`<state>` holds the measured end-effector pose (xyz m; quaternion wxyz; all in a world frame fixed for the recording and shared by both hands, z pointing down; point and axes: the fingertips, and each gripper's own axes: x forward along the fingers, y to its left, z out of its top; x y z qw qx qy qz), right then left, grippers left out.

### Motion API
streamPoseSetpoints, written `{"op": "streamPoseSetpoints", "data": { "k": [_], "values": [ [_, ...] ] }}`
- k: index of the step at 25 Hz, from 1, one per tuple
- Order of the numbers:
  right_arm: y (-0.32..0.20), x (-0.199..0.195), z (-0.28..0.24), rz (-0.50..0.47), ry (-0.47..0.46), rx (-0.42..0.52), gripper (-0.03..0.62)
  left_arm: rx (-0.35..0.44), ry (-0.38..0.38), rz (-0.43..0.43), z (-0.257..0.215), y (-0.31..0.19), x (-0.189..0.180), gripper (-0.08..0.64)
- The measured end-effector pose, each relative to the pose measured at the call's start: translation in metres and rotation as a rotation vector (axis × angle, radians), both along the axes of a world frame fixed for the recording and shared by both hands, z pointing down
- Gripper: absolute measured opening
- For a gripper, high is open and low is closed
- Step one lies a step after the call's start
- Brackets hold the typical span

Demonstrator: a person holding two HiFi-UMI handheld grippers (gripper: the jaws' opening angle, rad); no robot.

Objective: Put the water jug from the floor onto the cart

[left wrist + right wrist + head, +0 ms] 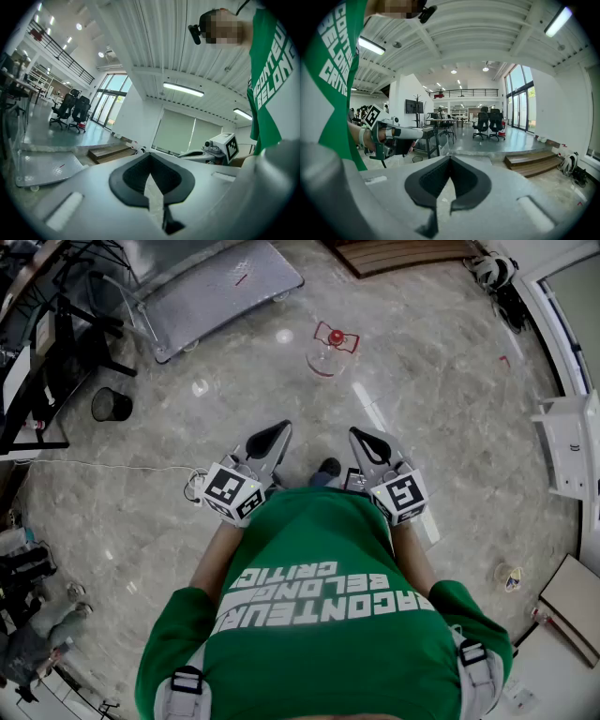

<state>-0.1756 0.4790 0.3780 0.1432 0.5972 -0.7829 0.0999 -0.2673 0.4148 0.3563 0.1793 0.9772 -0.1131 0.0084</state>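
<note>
Left claw and right claw are clenched, empty; water jug stands on open floor, near cart edge.

green shirt reads "raconteur belong critic"

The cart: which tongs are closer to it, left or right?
Left. The left tongs are below and right of the cart in the head view; the right tongs are even farther right.
</note>
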Motion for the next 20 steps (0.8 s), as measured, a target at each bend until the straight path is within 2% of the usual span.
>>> {"op": "streamPoseSetpoints", "data": {
  "k": [20],
  "values": [
    [-0.007,0.03,0.006,0.006,-0.028,0.004,-0.008,0.023,-0.016,-0.004,-0.004,0.002,0.024,0.015]
  ]
}}
